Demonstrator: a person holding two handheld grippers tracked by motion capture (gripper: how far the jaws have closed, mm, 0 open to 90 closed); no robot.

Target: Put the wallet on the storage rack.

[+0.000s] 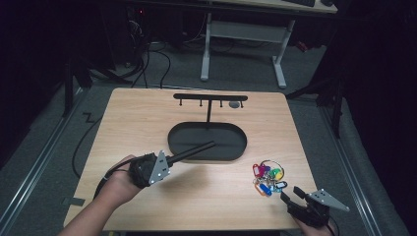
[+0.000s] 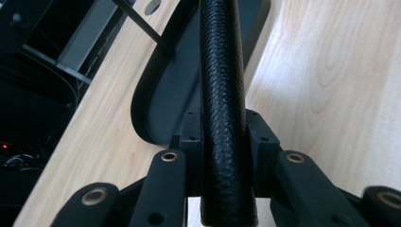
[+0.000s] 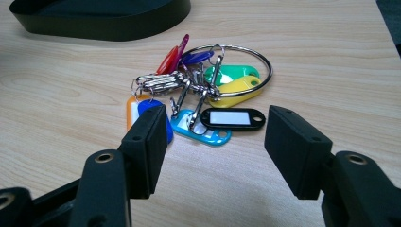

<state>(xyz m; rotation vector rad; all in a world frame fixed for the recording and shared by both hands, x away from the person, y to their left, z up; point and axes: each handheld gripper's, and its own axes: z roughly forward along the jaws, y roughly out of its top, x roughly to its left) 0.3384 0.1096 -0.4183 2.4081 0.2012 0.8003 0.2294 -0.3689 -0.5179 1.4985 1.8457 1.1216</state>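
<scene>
The black rod (image 1: 193,152) sits pinched between the jaws of the left tool (image 1: 169,160), its far end reaching over the near rim of the dark oval tray (image 1: 174,142) at the middle of the surface (image 1: 142,123); in the high view it reads as a plain thin bar slanting up to the right, while the left gripper view shows its woven, textured skin (image 2: 222,94) and the two pads pressed against its sides, with its near end poking out below them; the person's left hand (image 1: 120,179) grips the tool body, a grey three-cornered plate on top.

Past the tray's far side a thin post rises to a black crossbar (image 1: 210,97) with small pegs hanging beneath; the left gripper view catches a slice of that post (image 2: 142,26) and the tray's raised rim (image 2: 142,109).

Well apart, near the right front corner of the surface, lies a bunch of key tags (image 1: 267,178) on a large metal ring; the right gripper view separates them into red, purple, green, yellow, orange, blue and black tags (image 3: 203,94), with small split rings and clips; the black tag's white label (image 3: 230,118) is blank, and no writing can be read on any of them.

The right tool (image 1: 291,193) rests just short of the bunch, jaws spread wide with nothing between them; in its own view (image 3: 215,151) the tags lie beyond the pads, untouched.
</scene>
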